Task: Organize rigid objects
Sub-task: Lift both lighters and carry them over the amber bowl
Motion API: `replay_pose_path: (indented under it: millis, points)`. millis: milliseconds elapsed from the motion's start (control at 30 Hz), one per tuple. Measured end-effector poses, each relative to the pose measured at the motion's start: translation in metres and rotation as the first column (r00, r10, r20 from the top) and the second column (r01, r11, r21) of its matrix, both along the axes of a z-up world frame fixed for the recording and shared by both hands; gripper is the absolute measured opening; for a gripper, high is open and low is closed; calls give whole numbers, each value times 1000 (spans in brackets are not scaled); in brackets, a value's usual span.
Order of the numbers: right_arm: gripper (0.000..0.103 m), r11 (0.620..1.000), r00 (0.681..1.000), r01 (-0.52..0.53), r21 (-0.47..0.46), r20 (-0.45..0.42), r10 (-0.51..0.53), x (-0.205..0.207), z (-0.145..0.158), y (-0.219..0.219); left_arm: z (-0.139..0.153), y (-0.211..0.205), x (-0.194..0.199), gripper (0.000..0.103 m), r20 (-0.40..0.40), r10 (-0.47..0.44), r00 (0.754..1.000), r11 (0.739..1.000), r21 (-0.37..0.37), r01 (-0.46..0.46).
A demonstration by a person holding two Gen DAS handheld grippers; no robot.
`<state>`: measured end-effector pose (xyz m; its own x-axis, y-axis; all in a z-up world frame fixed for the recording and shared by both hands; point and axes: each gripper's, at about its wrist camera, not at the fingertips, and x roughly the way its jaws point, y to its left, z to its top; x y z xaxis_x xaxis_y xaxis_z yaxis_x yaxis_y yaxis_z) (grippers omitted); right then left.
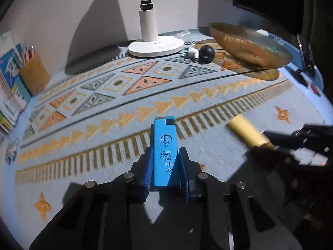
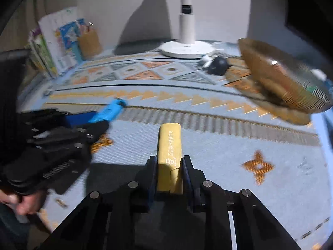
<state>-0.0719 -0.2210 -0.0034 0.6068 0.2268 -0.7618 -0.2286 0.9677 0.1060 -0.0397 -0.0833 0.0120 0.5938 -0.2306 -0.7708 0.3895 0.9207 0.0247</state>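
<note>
Clamping a blue lighter (image 1: 164, 152) by its lower half, the left gripper (image 1: 164, 156) has its 2 ridged blue pads pressed against the lighter's long sides, with the printed face turned up and the dark-capped end pointing away over the patterned blue cloth (image 1: 208, 145). Whether the lighter touches the cloth or is lifted just above it cannot be told. In the right wrist view the right gripper (image 2: 169, 162) is closed the same way on a gold lighter (image 2: 169, 152), pinched at its near half between the pads, its far end jutting forward above the striped border of the cloth. Each gripper shows in the other's view: the gold lighter sits to the right of the blue one, near it but apart. A hand (image 2: 27, 204) wraps the left gripper's handle at the lower left of the right wrist view. At the far right of the cloth a ribbed gold bowl (image 1: 249, 45) stands tilted, with a black ball (image 1: 207, 52) and a small white piece (image 1: 192, 53) just beside it. A white lamp base (image 1: 156, 45) stands at the back against the wall, and a brown pencil holder (image 1: 34, 75) with books (image 1: 10, 87) stands at the far left.
</note>
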Motion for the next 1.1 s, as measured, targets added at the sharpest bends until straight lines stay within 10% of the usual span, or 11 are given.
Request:
replay_pose_path:
  millis: [333,667,800,1100]
  points:
    - [15,936,998,-67,345,12,66,-27,27,-11,30,23,-33,21,19,40,999,988,-152,-36]
    - [19,960,999,-18,278,-34,28,-33,14,-26,32,24,-42,21,16,55,998,988,-146,-53]
    - [70,975,995,-85,204,-25,92,-36,17,-10,33,31,-46,21,19,63,998,986,-158,-59]
    - [39,977,986,-167,-131,-48,162,-35,-4,44,38,46,-50,21,33,88,996,981,-177,-81]
